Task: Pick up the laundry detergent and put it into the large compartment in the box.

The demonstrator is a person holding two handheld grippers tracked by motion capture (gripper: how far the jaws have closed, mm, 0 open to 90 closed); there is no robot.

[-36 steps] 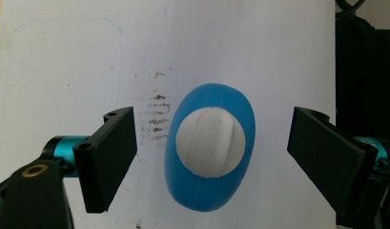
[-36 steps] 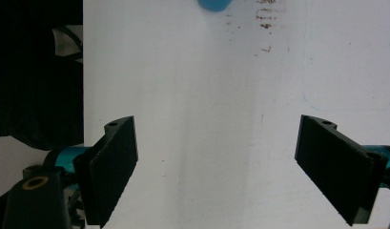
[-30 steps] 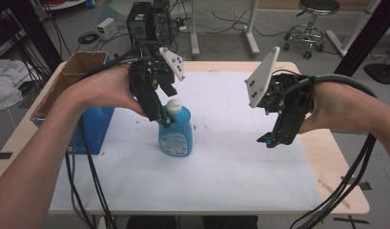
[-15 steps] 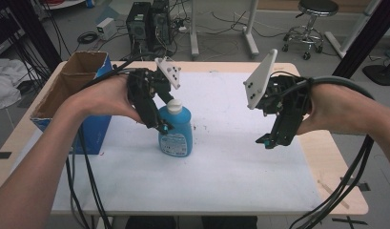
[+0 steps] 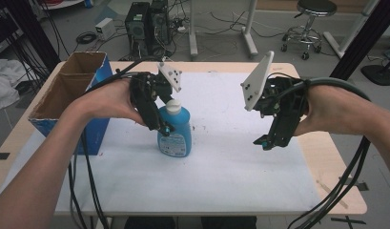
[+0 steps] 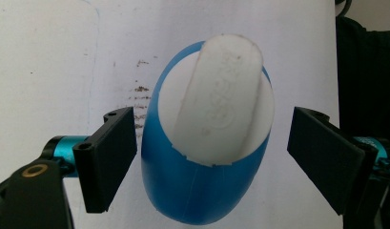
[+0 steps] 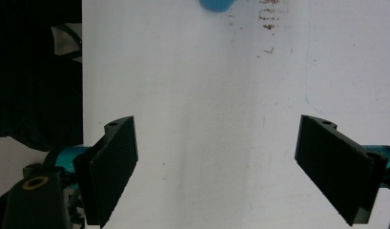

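A blue bottle [image 5: 176, 136] with a white cap [image 5: 172, 106] stands upright on the white mat [image 5: 221, 176]. My left gripper [image 5: 165, 128] comes down on it from the left and above. In the left gripper view the bottle [image 6: 197, 191] and its cap [image 6: 219, 102] sit between the jaws of the left gripper [image 6: 214, 157]; it is open, with a small gap on each side. My right gripper [image 5: 263, 141] hovers to the right of the bottle, open and empty. In the right gripper view the right gripper [image 7: 216, 167] looks down on bare mat, the bottle's edge [image 7: 216, 5] at the top.
An open box [image 5: 68, 90], cardboard inside and blue outside, stands at the table's left edge. Small dark marks [image 5: 200, 128] dot the mat beside the bottle. Computer towers [image 5: 145, 21] and a stool [image 5: 312, 19] stand on the floor behind the table.
My left gripper has shifted slightly left and come lower around the bottle. The bottle has stayed in place, and the right gripper has hardly moved.
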